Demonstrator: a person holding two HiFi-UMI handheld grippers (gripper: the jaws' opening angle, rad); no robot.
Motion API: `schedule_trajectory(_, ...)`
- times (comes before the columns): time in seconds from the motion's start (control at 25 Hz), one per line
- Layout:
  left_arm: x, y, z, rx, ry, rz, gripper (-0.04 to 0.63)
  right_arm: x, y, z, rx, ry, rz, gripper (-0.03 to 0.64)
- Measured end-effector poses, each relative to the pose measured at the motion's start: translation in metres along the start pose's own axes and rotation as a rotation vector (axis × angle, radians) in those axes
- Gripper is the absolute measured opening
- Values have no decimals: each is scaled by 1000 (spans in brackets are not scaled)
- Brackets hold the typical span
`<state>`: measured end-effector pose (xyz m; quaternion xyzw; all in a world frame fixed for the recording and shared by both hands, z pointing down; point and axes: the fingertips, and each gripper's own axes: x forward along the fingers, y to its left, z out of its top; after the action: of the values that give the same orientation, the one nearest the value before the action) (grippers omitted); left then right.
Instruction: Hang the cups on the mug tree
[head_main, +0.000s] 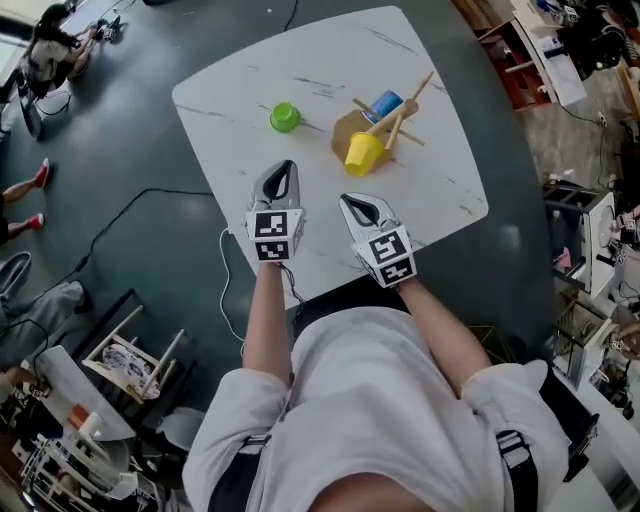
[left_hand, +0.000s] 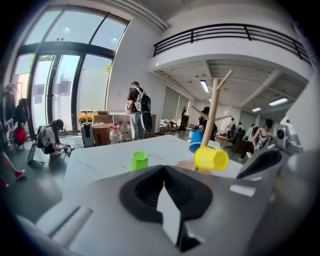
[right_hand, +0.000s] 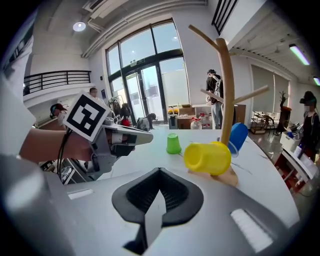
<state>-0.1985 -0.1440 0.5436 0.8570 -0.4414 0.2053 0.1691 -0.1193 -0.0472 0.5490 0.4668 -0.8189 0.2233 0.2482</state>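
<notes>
Your left gripper (head_main: 284, 166) is fully closed. In its own view the two pads (left_hand: 150, 192) meet with nothing between them, so it holds nothing. Your right gripper (head_main: 348, 201) is the same: jaws pressed together and empty. Both grippers are above the near part of the table (head_main: 300, 60), side by side and close together. They point toward the cups, and the left tip reaches a little farther than the right.

The green cup (head_main: 285, 117) stands alone on the table, beyond your left gripper and left of the tree (head_main: 346, 128). It is clear of both grippers and apart from the tree's base.

The yellow cup (head_main: 362, 153) lies on its side, low on the tree and over the near edge of the base. It seems to hang on a lower peg. The blue cup (head_main: 384, 105) is higher and on the far side, tilted against the trunk (right_hand: 227, 90). Two upper pegs are bare.

The right gripper view shows your left gripper (right_hand: 125, 138) at the left, level with the green cup (right_hand: 173, 143) and not touching it.
</notes>
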Motion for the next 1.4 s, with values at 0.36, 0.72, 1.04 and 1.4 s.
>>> schedule_trajectory(0.36, 55, 51, 7, 104, 58, 145, 26, 19, -1, -2, 42, 28, -7, 0)
schedule_trajectory(0.72, 116, 59, 1, 139, 139, 117, 321, 5, -16, -3, 24, 51, -20, 0)
schedule_trajectory(1.04, 130, 66, -5, 115, 152, 140, 309, -4, -26, -9, 41, 68, -37, 0)
schedule_trajectory(1.4, 108, 58, 22, 48, 55, 84, 217, -9, -23, -10, 34, 68, -27, 0)
